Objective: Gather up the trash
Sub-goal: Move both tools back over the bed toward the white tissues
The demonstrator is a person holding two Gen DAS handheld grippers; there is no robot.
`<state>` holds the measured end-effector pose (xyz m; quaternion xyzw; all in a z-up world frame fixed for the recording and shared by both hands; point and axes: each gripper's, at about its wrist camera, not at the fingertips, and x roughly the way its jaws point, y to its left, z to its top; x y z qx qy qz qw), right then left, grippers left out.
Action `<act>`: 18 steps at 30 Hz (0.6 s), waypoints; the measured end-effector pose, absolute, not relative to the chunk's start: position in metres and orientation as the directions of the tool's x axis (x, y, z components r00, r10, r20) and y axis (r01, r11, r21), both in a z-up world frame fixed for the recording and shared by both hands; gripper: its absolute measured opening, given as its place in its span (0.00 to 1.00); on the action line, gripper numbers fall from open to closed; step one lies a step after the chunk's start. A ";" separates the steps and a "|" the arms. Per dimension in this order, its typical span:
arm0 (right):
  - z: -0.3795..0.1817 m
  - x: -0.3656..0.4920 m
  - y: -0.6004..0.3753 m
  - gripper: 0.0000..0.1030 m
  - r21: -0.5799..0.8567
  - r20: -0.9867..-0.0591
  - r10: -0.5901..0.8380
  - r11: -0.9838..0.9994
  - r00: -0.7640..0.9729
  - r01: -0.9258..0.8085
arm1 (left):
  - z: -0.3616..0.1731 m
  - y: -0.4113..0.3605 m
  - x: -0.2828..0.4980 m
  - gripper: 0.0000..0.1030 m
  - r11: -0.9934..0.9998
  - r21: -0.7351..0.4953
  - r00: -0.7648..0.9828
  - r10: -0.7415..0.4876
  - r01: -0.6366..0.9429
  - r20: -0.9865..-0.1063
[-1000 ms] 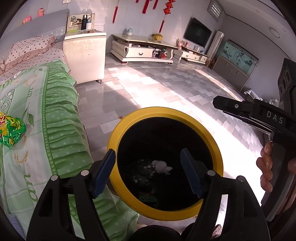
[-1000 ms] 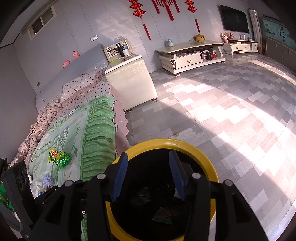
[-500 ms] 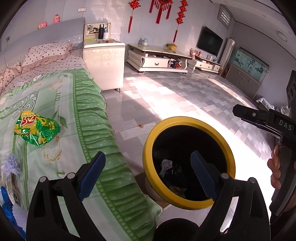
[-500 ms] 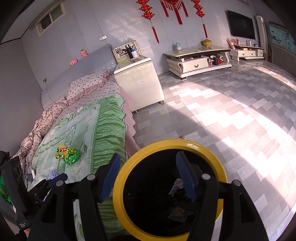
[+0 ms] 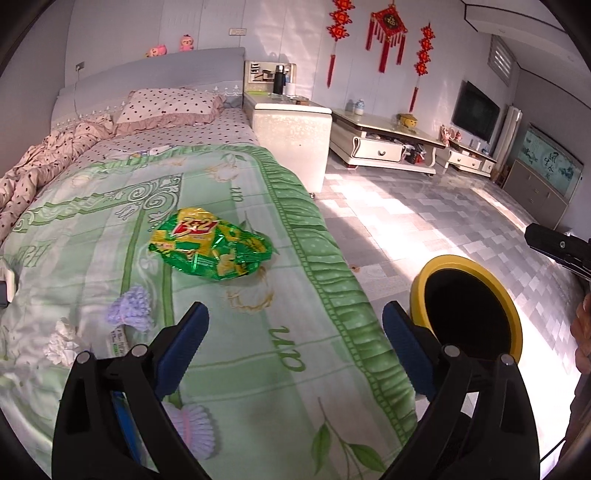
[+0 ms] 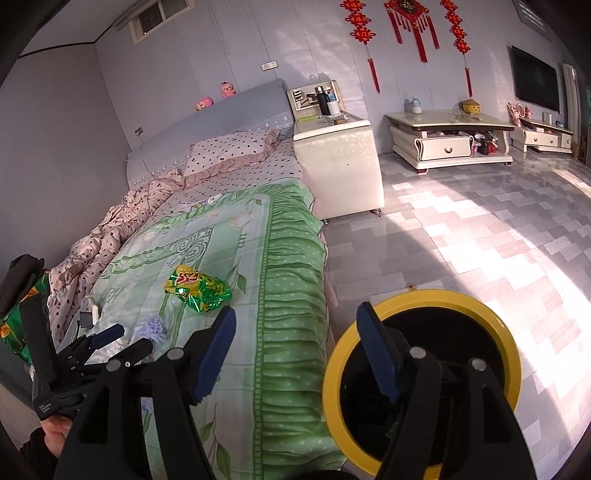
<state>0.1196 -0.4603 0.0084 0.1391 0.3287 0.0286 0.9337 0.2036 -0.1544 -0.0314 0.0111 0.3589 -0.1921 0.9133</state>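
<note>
Both tools, left point(image 5: 291, 332) wide, right point(image 6: 295, 349) opening, carry nothing; snack bag point(image 5: 212, 249) and scraps point(image 5: 129, 310) wait on bed point(image 5: 258, 350), beside bin point(image 6: 421, 376).

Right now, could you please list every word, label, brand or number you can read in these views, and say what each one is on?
"an", seen upside down, repeated along the green bedspread border.
Snack bag: red logo, too stylized to read.
Red wall ornament: one gold character, too small.
Framed panel: brush characters, blurred.
White wrapper by the left claw: fine print, unreadable.
</note>
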 end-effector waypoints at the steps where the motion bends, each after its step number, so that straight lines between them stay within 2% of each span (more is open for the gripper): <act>1: 0.010 0.121 -0.451 0.63 0.278 -0.606 0.159 0.960 0.780 0.020 | -0.031 -0.142 0.205 0.88 0.933 -0.118 0.676 -0.330 0.341 -0.659; 18: -0.016 0.147 -0.280 0.63 0.241 -0.660 0.388 0.921 0.643 -0.307 | -0.054 0.056 0.223 0.88 0.997 -0.076 0.719 -0.074 0.030 -0.691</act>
